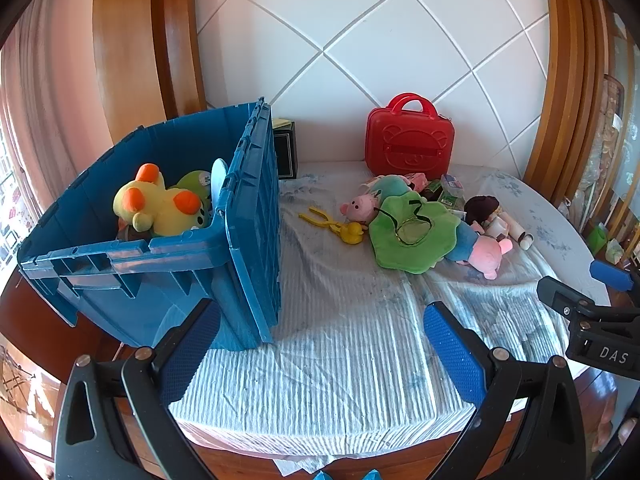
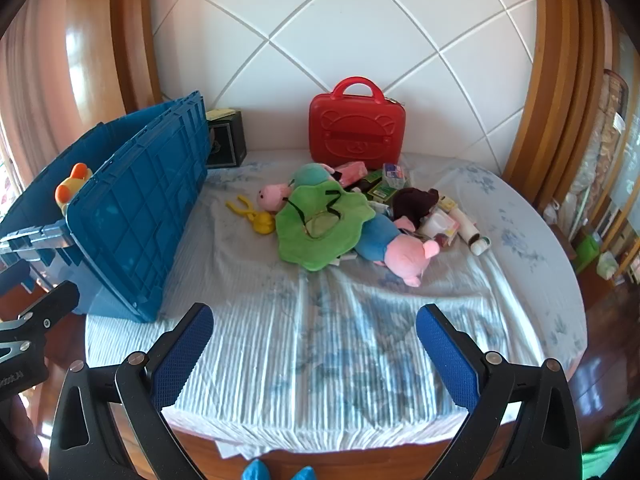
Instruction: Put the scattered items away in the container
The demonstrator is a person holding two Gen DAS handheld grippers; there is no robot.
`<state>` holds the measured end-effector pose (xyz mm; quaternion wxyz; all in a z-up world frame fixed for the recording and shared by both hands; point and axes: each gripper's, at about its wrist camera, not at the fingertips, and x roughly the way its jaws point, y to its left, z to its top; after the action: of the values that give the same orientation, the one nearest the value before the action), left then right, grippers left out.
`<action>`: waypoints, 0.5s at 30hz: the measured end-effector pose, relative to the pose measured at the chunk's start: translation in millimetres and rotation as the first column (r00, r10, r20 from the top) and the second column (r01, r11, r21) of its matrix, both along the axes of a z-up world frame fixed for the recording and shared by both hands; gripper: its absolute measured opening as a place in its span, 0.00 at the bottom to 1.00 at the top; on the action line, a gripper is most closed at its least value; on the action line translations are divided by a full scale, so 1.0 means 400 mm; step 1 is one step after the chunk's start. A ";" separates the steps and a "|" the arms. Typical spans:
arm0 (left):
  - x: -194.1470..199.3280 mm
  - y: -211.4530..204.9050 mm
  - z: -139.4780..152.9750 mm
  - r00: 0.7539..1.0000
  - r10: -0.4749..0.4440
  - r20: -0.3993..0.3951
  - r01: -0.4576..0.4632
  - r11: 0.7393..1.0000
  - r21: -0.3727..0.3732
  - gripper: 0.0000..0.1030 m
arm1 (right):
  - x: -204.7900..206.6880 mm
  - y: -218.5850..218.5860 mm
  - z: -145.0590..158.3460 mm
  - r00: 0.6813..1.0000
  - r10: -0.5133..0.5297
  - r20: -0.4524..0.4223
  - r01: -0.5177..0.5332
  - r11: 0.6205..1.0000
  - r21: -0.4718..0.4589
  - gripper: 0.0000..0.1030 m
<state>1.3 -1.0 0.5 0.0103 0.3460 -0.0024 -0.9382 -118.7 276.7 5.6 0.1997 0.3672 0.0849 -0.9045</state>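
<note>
Blue crate (image 1: 248, 216) already has the yellow duck plush (image 1: 158, 202); left gripper (image 1: 320, 356) and right gripper (image 2: 314, 354) both spread wide, holding nothing.

A white padded headboard wall (image 2: 344, 36) crossed by diagonal seams rises behind a round bed covered with a pale blue-and-white ribbed sheet (image 2: 320, 360). Curved glossy brown wooden frames (image 2: 532, 80) flank the padding on both sides. Pinkish curtains (image 1: 36, 112) hang at the left, where bright daylight enters. Polished reddish-brown wooden floor (image 2: 596, 376) shows at the right
</note>
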 end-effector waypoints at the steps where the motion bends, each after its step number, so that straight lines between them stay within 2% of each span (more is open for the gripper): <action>1: 0.000 0.000 0.000 1.000 0.001 0.000 -0.001 1.000 0.000 1.00 | -0.004 0.004 0.003 1.000 -0.001 0.000 0.001 1.000 0.000 1.00; 15: 0.005 -0.021 -0.012 1.000 0.006 0.005 -0.006 1.000 0.003 1.00 | -0.004 0.004 0.003 1.000 0.001 0.000 -0.001 1.000 -0.001 1.00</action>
<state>3.2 -9.4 -4.3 0.0126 0.3484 0.0001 -0.9373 -120.3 278.1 7.0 0.2006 0.3669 0.0846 -0.9044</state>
